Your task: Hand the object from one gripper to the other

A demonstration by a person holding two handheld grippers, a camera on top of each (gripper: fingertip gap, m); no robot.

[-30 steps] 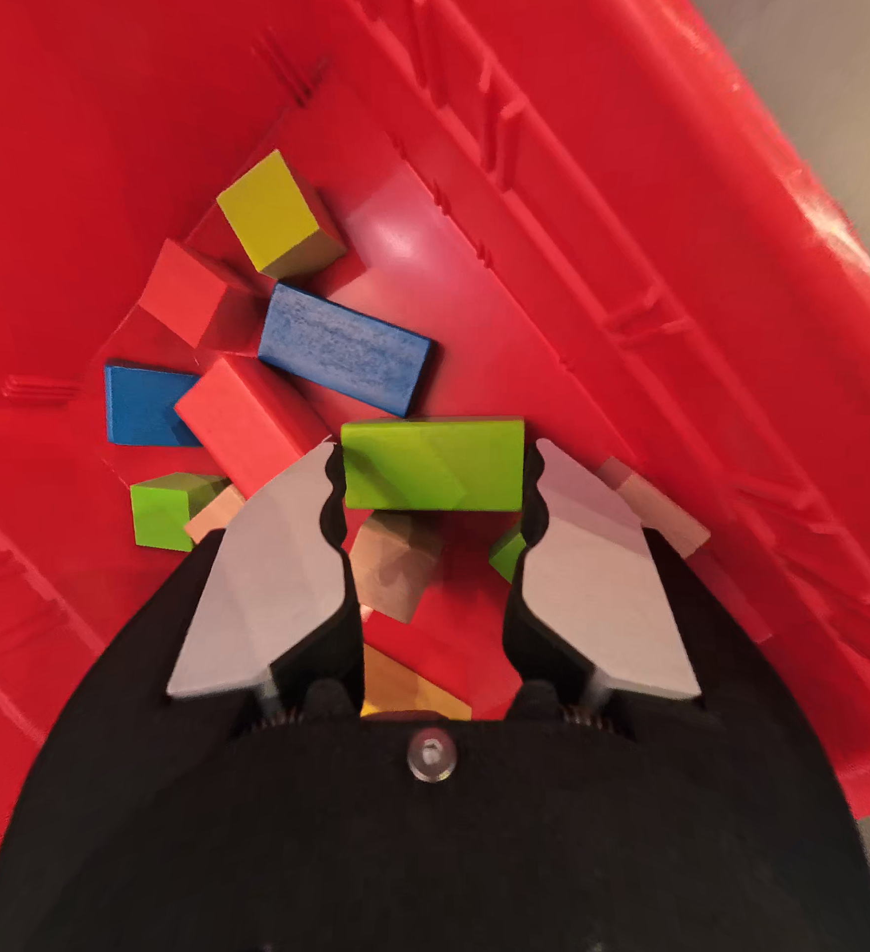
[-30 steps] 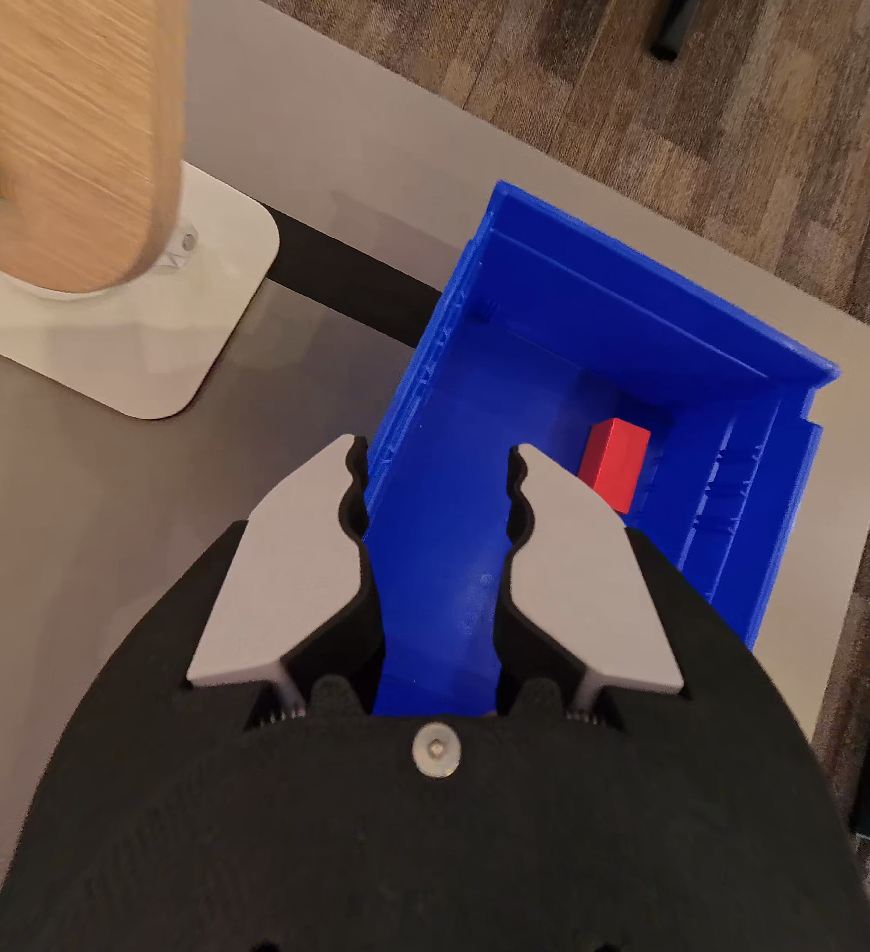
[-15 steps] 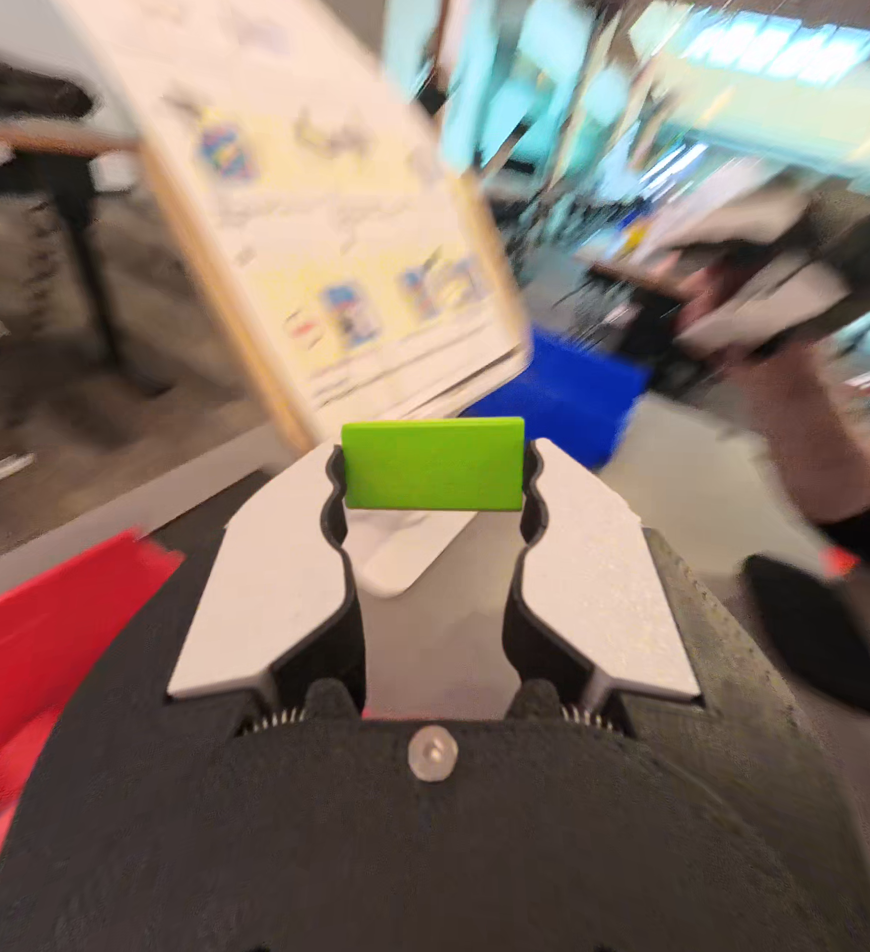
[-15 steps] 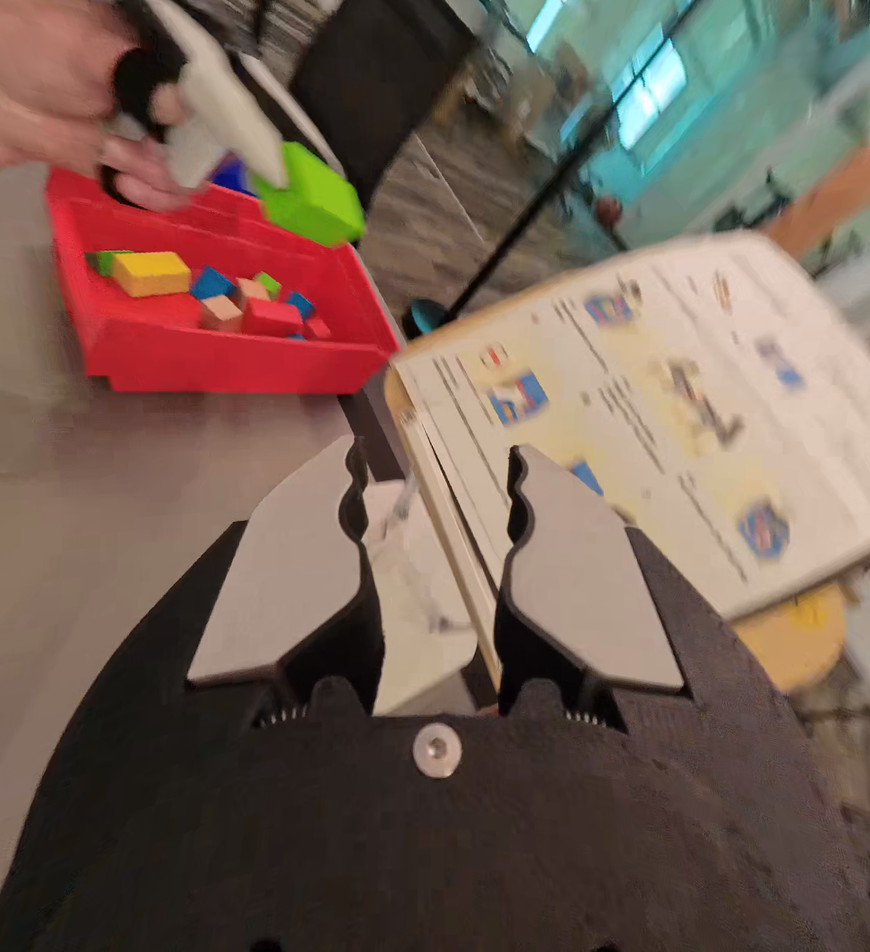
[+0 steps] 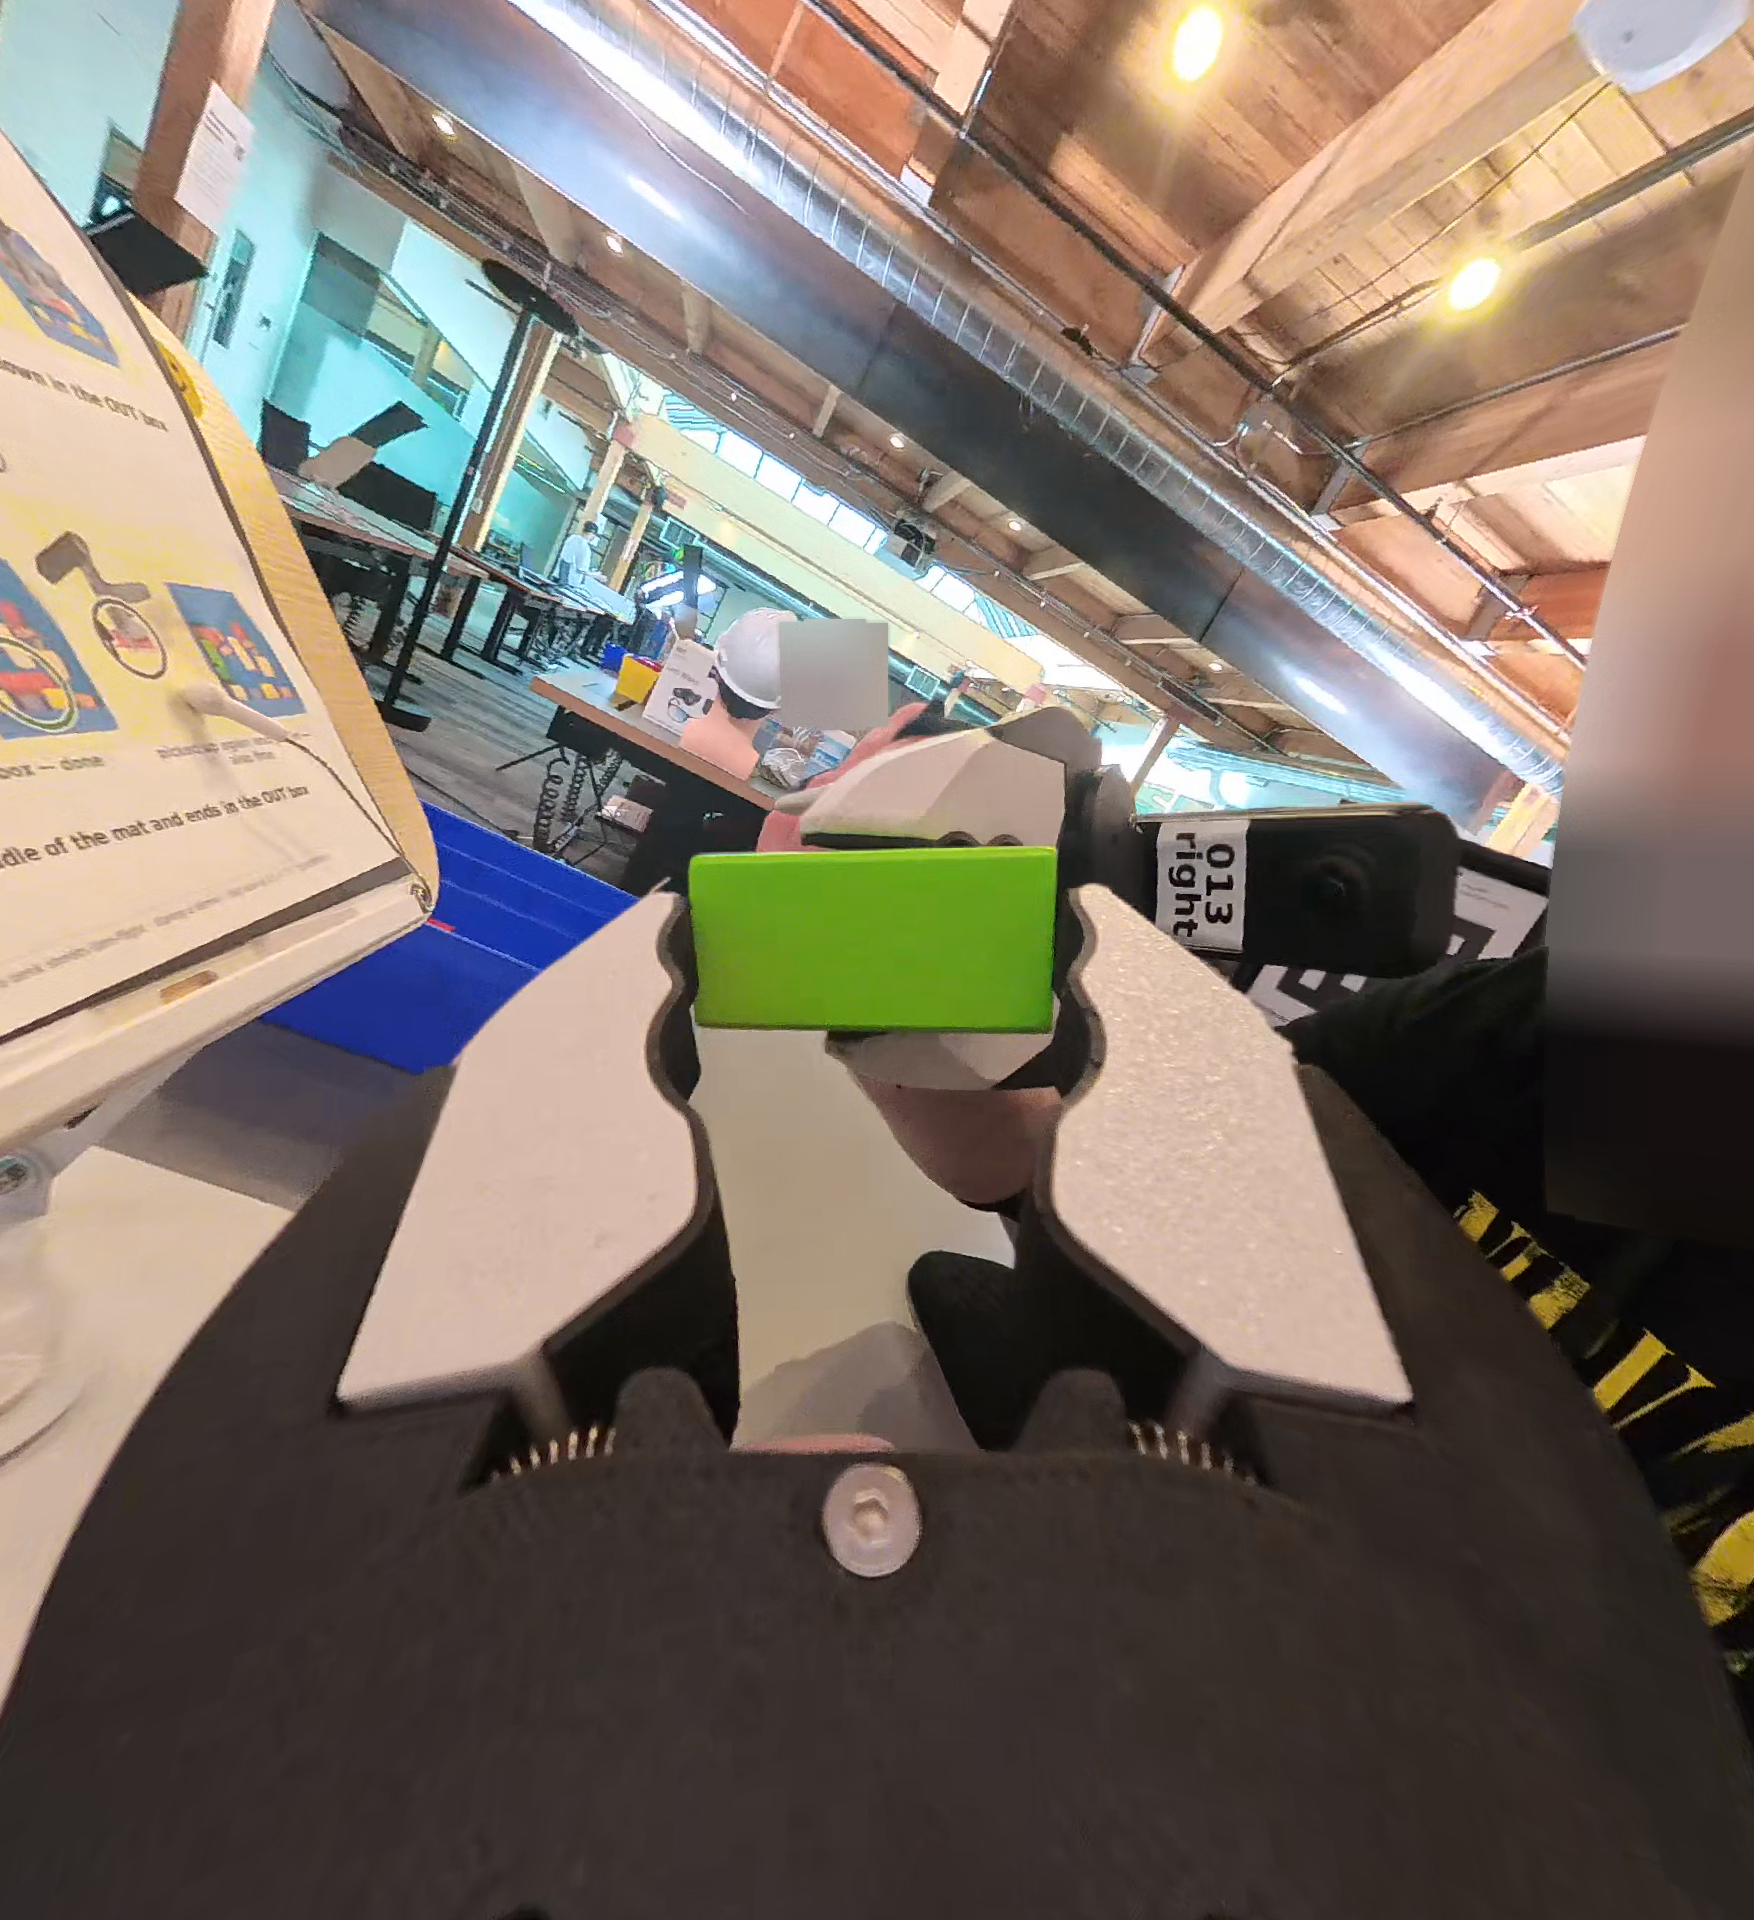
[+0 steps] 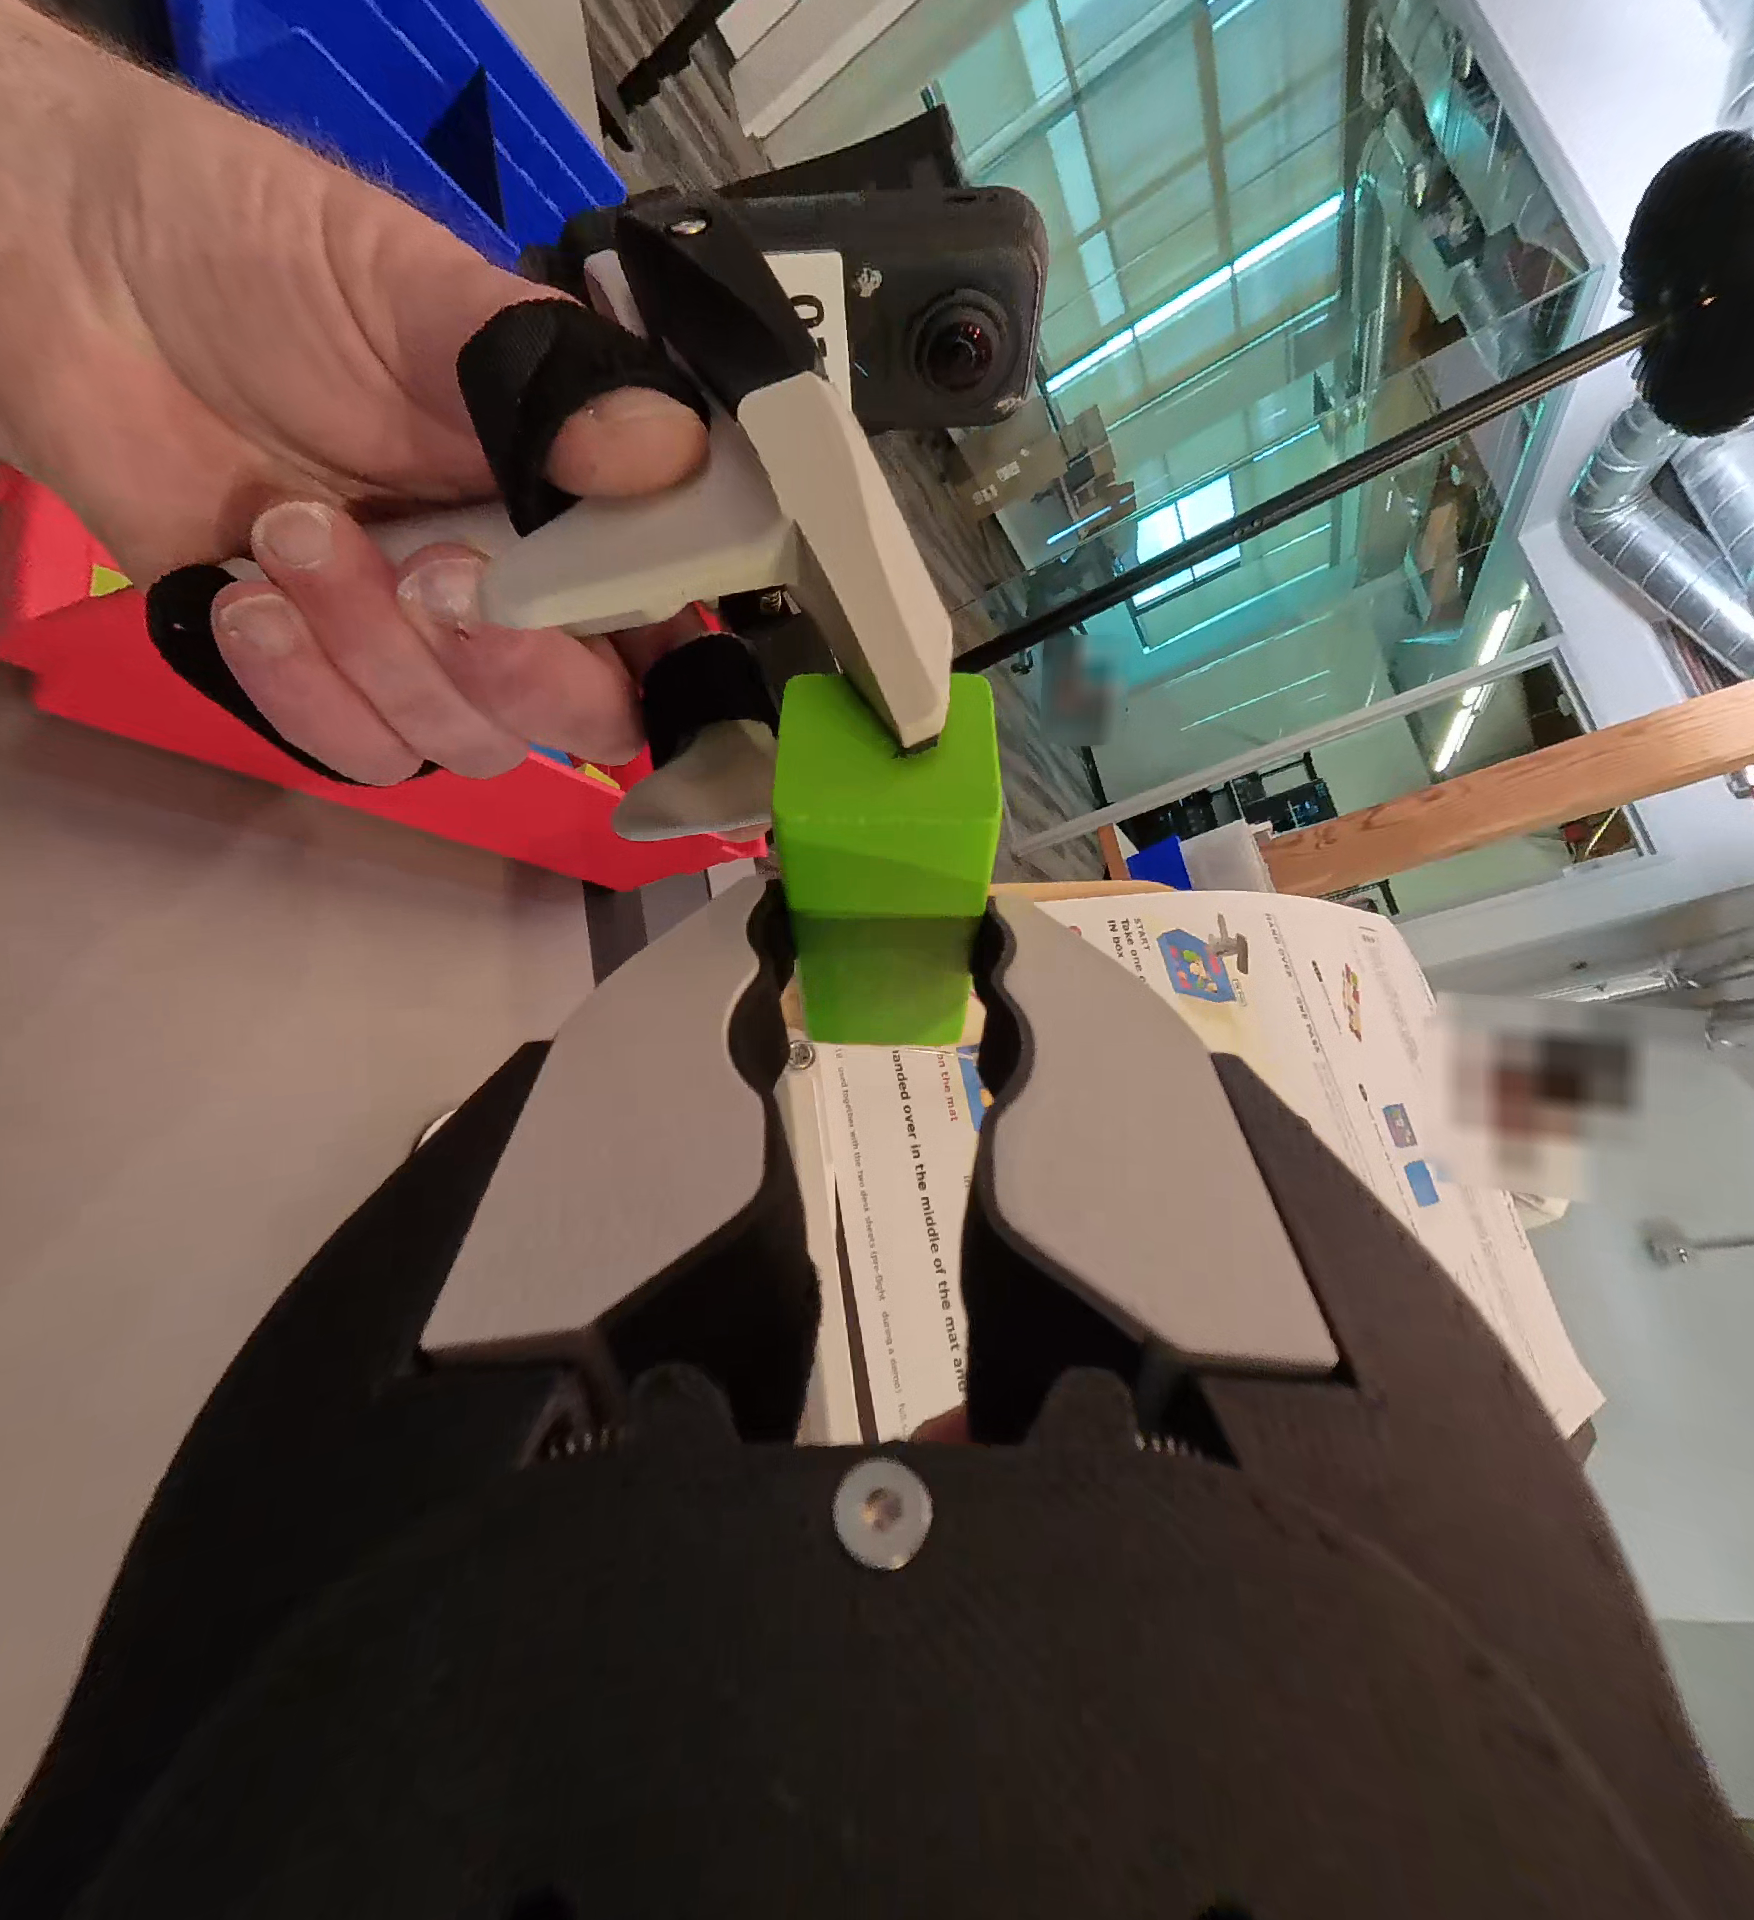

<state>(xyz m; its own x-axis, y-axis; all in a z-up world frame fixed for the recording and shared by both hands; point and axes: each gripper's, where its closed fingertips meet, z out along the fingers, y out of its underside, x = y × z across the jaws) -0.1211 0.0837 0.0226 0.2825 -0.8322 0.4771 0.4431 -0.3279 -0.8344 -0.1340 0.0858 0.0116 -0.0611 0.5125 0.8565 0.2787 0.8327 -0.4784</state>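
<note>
A green wooden block [image 5: 873, 938] is held in the air between both grippers. My left gripper [image 5: 873, 940] is shut on its two short ends. The right gripper's grey fingers [image 5: 956, 779] clamp the block from above and below in the left wrist view. In the right wrist view my right gripper [image 6: 883, 961] is shut on the near end of the green block [image 6: 883, 821], with both pads against its sides. The left gripper's fingers [image 6: 852, 561] grip the far end there, held by a person's hand [image 6: 177, 312].
A red bin [image 6: 333, 748] with several blocks lies behind the hand on the grey table [image 6: 177, 1039]. A blue bin [image 5: 437, 966] sits beyond an instruction board [image 5: 104, 623] on a white stand. The board also shows in the right wrist view [image 6: 1268, 1039].
My left gripper lifted the green block out of the red bin and carried it up. My right gripper left the blue bin, met it in the air and closed on the block.
</note>
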